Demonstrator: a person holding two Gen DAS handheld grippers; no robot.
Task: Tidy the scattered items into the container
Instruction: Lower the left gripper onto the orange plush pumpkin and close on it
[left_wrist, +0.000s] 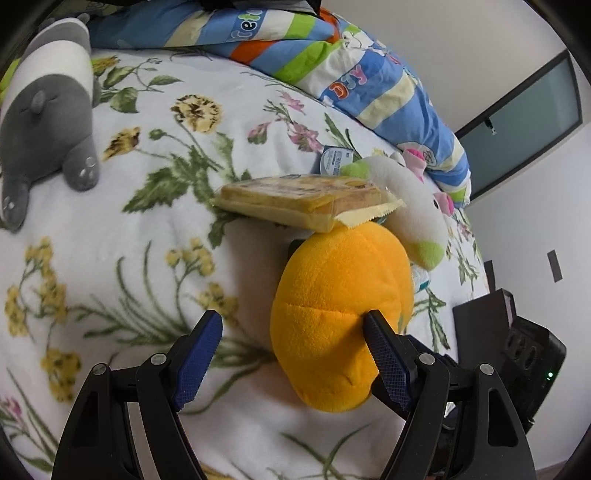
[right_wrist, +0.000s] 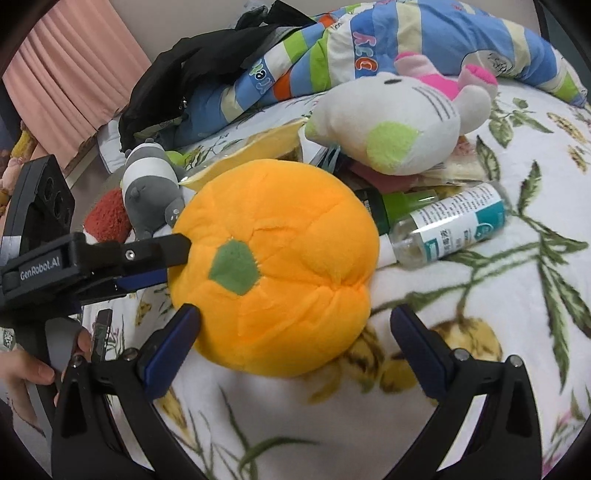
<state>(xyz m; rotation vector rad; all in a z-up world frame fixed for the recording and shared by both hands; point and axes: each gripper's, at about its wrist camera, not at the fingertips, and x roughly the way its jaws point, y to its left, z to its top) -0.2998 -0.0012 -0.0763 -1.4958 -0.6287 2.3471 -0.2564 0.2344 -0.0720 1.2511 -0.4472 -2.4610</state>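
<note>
An orange pumpkin plush (right_wrist: 280, 269) lies on the floral bedspread (left_wrist: 129, 240). My right gripper (right_wrist: 295, 314) is open around its near side; the left pad touches the plush and the right pad stands apart. In the left wrist view the plush (left_wrist: 332, 314) sits between the pads of my open left gripper (left_wrist: 291, 325), against the right pad only. A wrapped cake slice (left_wrist: 295, 203) rests on top of the plush. A white cat plush (right_wrist: 399, 125), a clear bottle (right_wrist: 450, 229) and a green bottle (right_wrist: 402, 203) lie just behind. No container is in view.
A grey and white plush (left_wrist: 48, 110) lies at the far left of the bed. A striped quilt (left_wrist: 332, 55) and a black garment (right_wrist: 203, 62) are heaped along the back. A hand (right_wrist: 22, 373) holds the left tool. The bed's edge drops off at the right (left_wrist: 480, 295).
</note>
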